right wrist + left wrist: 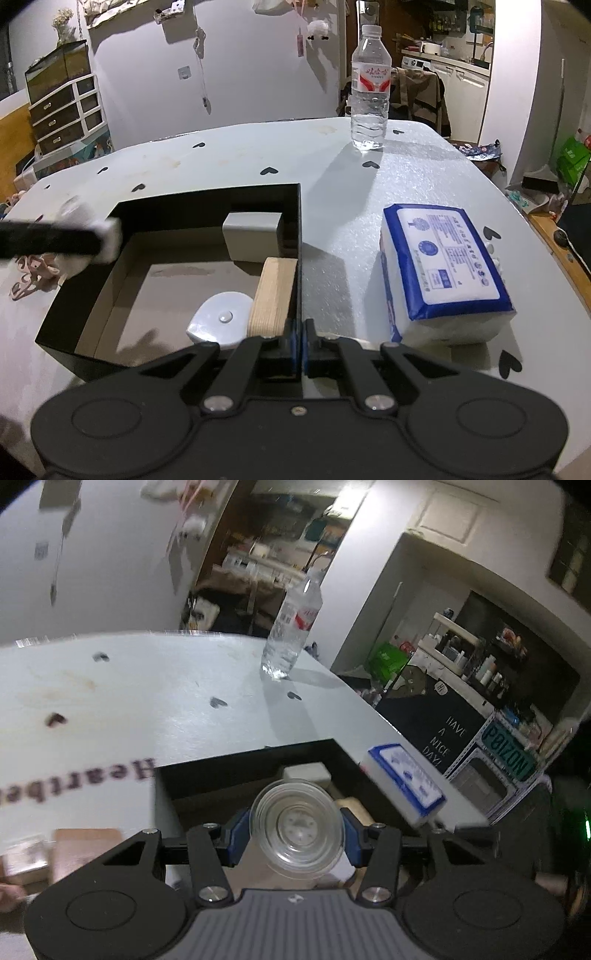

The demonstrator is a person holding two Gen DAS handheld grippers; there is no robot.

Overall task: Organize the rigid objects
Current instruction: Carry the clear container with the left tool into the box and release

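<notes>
My left gripper point(297, 830) is shut on a clear plastic cup point(297, 829), held above the open black box point(207, 775). In the right wrist view the black box point(184, 199) holds a grey block point(253, 236), a wooden block point(273, 297) and a white round object point(219, 319). My right gripper point(300, 341) is shut on the box's right wall at its near corner. A gloved hand with a black bar point(55, 240) reaches over the box's left side.
A water bottle point(370, 88) stands at the table's far side, also in the left wrist view point(293, 626). A blue-and-white tissue pack point(443, 269) lies right of the box, also in the left wrist view point(406, 779). The white table point(332, 177) has heart marks.
</notes>
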